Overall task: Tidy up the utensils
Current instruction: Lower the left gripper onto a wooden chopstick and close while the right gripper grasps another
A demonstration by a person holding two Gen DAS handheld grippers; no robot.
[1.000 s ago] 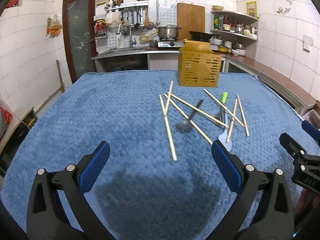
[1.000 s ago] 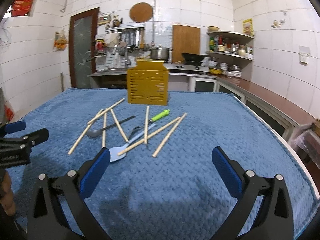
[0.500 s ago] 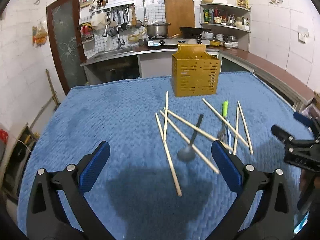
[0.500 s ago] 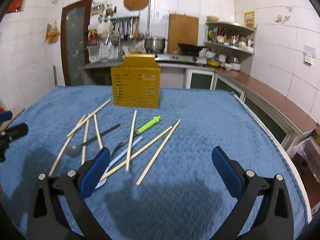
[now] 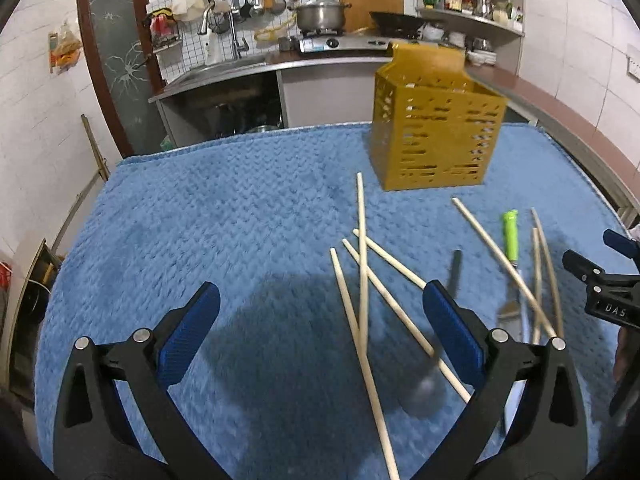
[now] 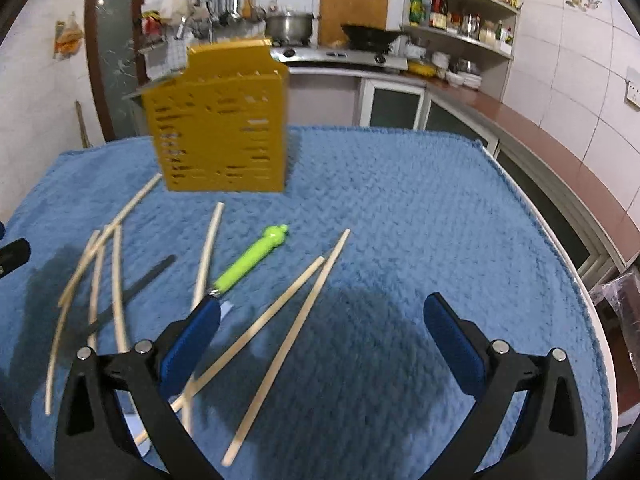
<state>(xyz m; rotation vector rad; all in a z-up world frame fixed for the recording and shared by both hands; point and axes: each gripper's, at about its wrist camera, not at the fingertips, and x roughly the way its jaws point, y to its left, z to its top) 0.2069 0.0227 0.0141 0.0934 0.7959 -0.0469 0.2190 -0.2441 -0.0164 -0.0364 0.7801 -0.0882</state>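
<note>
Both tongs are spread wide and hold nothing: the left gripper (image 5: 320, 332) hangs over the near left of the blue cloth (image 5: 224, 216), the right gripper (image 6: 322, 338) over its near right. Between them wooden chopsticks (image 5: 362, 256) lie scattered and crossed on the cloth, mixed with a dark ladle (image 5: 426, 388) and a green-handled utensil (image 6: 250, 260). Beyond them, toward the far side, the yellow slotted utensil holder (image 5: 436, 136) stands upright, apart from the loose pieces.
</note>
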